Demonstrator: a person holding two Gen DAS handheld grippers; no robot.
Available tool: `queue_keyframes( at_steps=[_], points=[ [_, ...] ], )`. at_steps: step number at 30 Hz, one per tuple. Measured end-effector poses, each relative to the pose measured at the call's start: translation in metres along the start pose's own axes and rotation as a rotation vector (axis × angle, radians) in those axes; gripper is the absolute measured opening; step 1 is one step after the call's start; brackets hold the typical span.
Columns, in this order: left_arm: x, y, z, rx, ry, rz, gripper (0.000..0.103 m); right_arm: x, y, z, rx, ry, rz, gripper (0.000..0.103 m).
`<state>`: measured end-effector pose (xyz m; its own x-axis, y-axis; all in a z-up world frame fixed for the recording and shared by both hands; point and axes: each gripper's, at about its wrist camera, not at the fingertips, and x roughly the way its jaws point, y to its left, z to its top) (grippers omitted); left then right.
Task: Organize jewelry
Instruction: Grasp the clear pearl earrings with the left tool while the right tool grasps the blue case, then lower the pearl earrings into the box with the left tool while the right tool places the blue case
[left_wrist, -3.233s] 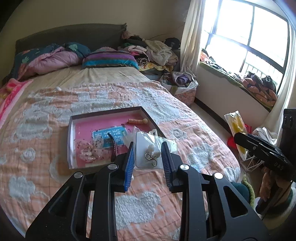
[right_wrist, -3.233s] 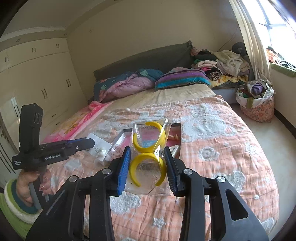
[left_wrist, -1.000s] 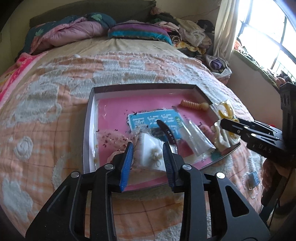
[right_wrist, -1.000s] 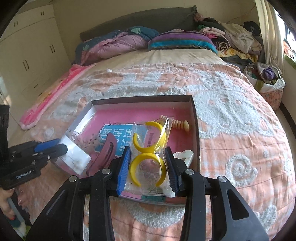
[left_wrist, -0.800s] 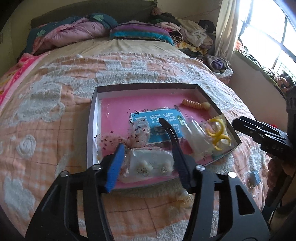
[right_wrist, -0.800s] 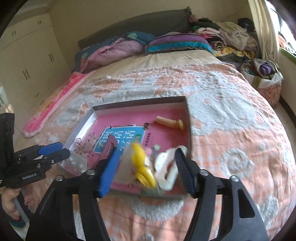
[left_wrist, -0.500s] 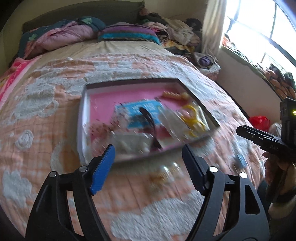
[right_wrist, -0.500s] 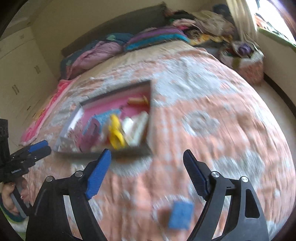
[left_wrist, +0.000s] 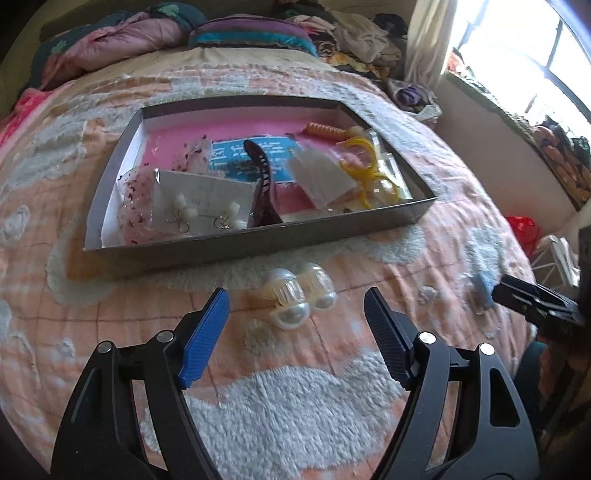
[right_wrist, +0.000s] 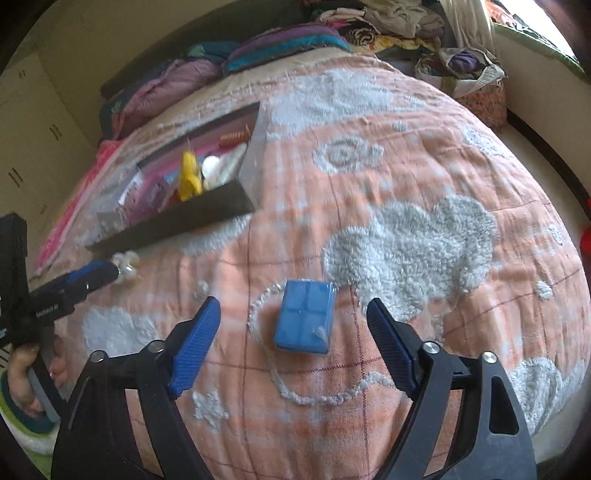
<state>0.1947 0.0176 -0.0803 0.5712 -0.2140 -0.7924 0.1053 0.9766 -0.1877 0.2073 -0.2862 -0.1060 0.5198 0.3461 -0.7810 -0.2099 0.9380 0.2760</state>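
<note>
Tray (left_wrist: 258, 242) holding earring card (left_wrist: 201, 203), yellow hoops (left_wrist: 365, 170), dark hair clip (left_wrist: 262, 177).

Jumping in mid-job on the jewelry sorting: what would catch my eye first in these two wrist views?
The shallow tray on the bedspread, already crowded with bagged pieces: yellow bangles at its right end, an earring card at its near left. Two things lie outside it. A pearl hair clip sits ahead of the open left gripper, and a blue box sits ahead of the open right gripper.
</note>
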Motion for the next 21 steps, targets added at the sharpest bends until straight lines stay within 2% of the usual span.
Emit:
queue_keyframes(
  at_steps=[1,3,4,6,7,8,9,14,17,21],
  points=[
    [0.003,0.001,0.0,-0.01,0.004,0.004,0.068,0.003,0.001,0.0,-0.005,0.012,0.001,0.066],
    [0.01,0.004,0.001,-0.025,0.012,0.016,0.068,0.012,0.002,-0.001,-0.01,0.04,-0.012,0.062],
    [0.013,0.005,0.0,-0.032,0.017,0.018,0.068,0.015,0.002,-0.001,-0.01,0.051,-0.017,0.049],
    [0.018,0.008,-0.001,-0.041,0.021,0.012,0.067,0.021,0.002,-0.003,-0.017,0.068,-0.027,0.031],
    [0.02,0.008,-0.001,-0.038,0.023,0.012,0.061,0.021,0.005,-0.004,-0.033,0.067,-0.015,0.031],
    [0.021,0.008,-0.001,-0.033,0.023,0.01,0.044,0.019,0.008,-0.005,-0.048,0.062,-0.002,0.031],
    [0.02,0.009,-0.001,-0.029,0.023,-0.006,0.04,0.015,0.016,-0.004,-0.076,0.048,0.021,0.031],
    [0.002,0.01,0.003,-0.011,0.015,-0.042,0.039,-0.008,0.052,0.013,-0.159,-0.046,0.106,0.031],
    [-0.027,0.016,0.012,-0.022,-0.044,-0.069,0.039,-0.014,0.075,0.031,-0.207,-0.089,0.148,0.031],
    [-0.056,0.032,0.034,-0.029,-0.115,-0.035,0.039,-0.008,0.103,0.058,-0.249,-0.116,0.17,0.031]
  ],
)
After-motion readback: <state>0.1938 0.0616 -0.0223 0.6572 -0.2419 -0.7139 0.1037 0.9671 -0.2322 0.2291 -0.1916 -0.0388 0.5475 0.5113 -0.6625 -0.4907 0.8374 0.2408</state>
